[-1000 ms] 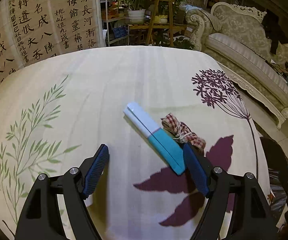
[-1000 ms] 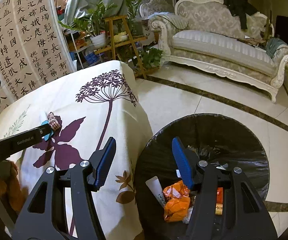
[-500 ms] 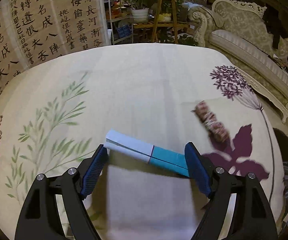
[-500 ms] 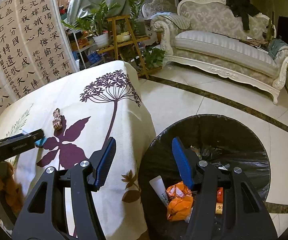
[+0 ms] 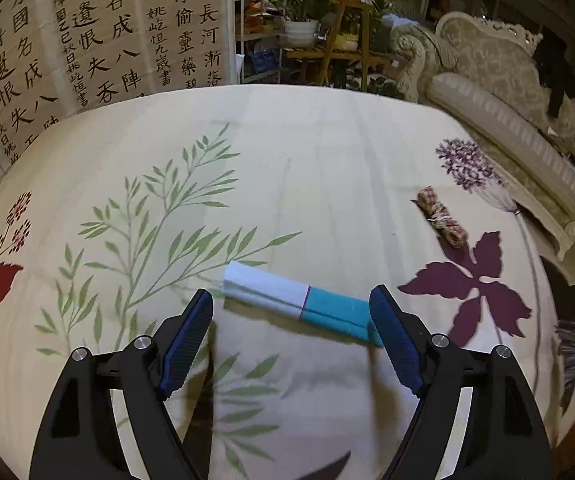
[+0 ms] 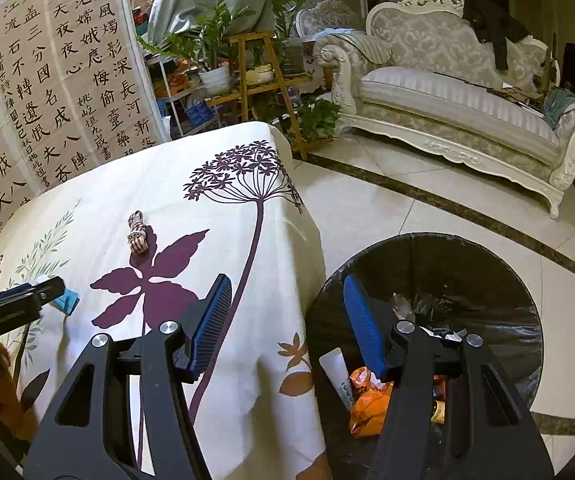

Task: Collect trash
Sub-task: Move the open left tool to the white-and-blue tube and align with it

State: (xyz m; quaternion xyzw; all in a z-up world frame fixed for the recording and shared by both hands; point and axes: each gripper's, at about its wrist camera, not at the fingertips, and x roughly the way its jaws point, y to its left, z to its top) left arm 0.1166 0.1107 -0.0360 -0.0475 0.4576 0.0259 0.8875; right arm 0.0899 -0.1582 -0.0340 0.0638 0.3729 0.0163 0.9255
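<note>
The left tongs point(image 5: 290, 326) are spread wide, and since a second ago they have swung around the white and teal box point(image 5: 301, 307), which now lies crosswise between the two pads; its teal end touches or nearly touches the right pad point(image 5: 393, 340). A second ago the box lay off to one side, so I judge that a grasp is now being prepared. The right tongs point(image 6: 287, 322) stay spread and empty over the edge of the black-lined trash bin point(image 6: 499, 276). The checkered cloth roll point(image 5: 441, 217) waits further on the tabletop point(image 5: 307, 152).
</note>
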